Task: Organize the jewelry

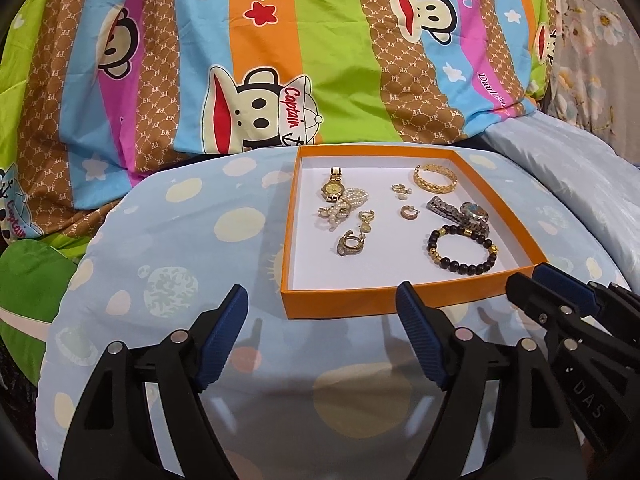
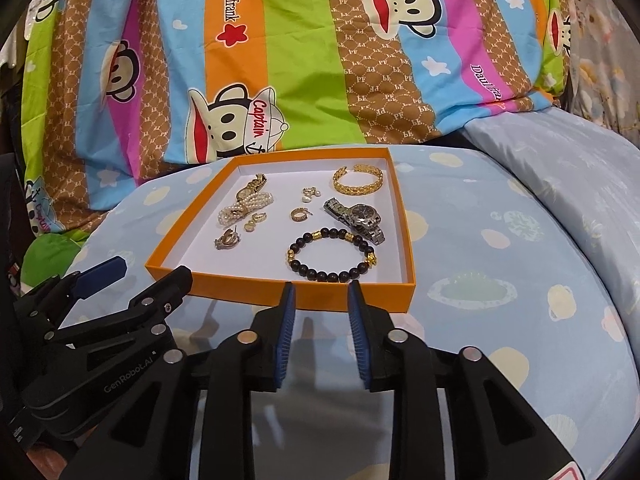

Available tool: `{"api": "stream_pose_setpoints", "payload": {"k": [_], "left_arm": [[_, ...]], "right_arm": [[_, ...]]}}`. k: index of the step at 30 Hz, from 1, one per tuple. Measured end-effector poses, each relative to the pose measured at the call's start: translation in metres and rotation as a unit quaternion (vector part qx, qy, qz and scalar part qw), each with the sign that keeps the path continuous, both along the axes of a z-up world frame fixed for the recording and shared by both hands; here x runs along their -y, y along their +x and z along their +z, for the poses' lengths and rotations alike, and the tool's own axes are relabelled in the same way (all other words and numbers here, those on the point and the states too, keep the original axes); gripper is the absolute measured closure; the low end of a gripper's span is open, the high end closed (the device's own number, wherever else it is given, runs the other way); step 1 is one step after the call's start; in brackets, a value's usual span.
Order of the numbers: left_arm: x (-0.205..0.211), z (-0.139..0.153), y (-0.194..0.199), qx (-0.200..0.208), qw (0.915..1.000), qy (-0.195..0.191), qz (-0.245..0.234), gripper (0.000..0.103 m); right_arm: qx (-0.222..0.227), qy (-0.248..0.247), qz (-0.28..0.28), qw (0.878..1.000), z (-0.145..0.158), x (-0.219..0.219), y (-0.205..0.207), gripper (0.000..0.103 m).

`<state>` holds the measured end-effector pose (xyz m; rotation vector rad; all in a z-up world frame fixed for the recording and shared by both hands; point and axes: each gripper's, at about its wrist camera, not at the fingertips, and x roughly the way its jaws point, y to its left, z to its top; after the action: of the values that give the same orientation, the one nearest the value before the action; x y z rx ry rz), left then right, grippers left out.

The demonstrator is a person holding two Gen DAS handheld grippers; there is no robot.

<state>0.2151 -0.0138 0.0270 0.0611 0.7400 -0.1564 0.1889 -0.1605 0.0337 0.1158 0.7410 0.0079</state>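
Note:
An orange shallow box [image 1: 340, 308] with a white floor lies on a light blue pillow. In it are a gold watch [image 1: 333, 187], a pearl bracelet [image 1: 348, 200], a gold bangle [image 1: 435, 178], a silver watch [image 1: 468, 212], a black bead bracelet [image 1: 464, 250] and several small gold earrings [image 1: 408, 212]. My left gripper [image 1: 322, 292] hovers open and wide in front of the box's near wall, with nothing between its blue pads. My right gripper [image 2: 321, 287] is open by a narrower gap at the near wall [image 2: 224, 286], just before the bead bracelet [image 2: 332, 254], and also holds nothing.
The spotted blue pillow [image 1: 160, 240] drops off at its rounded edges. A striped cartoon quilt [image 1: 280, 60] rises behind the box. A second pale blue pillow [image 2: 560, 160] lies to the right. The two grippers are close side by side, the left gripper [image 2: 144, 270] beside the right.

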Motion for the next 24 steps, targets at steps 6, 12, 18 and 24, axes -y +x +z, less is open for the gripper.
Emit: {"api": "stream_pose_setpoints", "payload": {"k": [6,12,18,24], "left_arm": [[0.0029,-0.0002,0.0004,-0.001,1.0,0.005,-0.002,0.029],[0.0007,-0.0019,0.0032,-0.006,0.9998,0.01,0.015,0.029],[-0.0008,-0.0021,0.0023,-0.003,0.9994,0.018,0.03,0.027],[-0.0018,-0.0015,0.0019,0.001,0.9989,0.024,0.04,0.022]], "right_arm": [[0.001,-0.004,-0.003,1.0,-0.0008,-0.0005,0.0006,0.059],[0.0,-0.013,-0.022,1.0,-0.0006,0.0015,0.0003,0.041],[0.01,-0.018,-0.037,0.999,0.002,0.0038,-0.0021,0.031],[0.016,-0.02,-0.04,0.999,0.0034,0.0044,-0.0037,0.03]]}}
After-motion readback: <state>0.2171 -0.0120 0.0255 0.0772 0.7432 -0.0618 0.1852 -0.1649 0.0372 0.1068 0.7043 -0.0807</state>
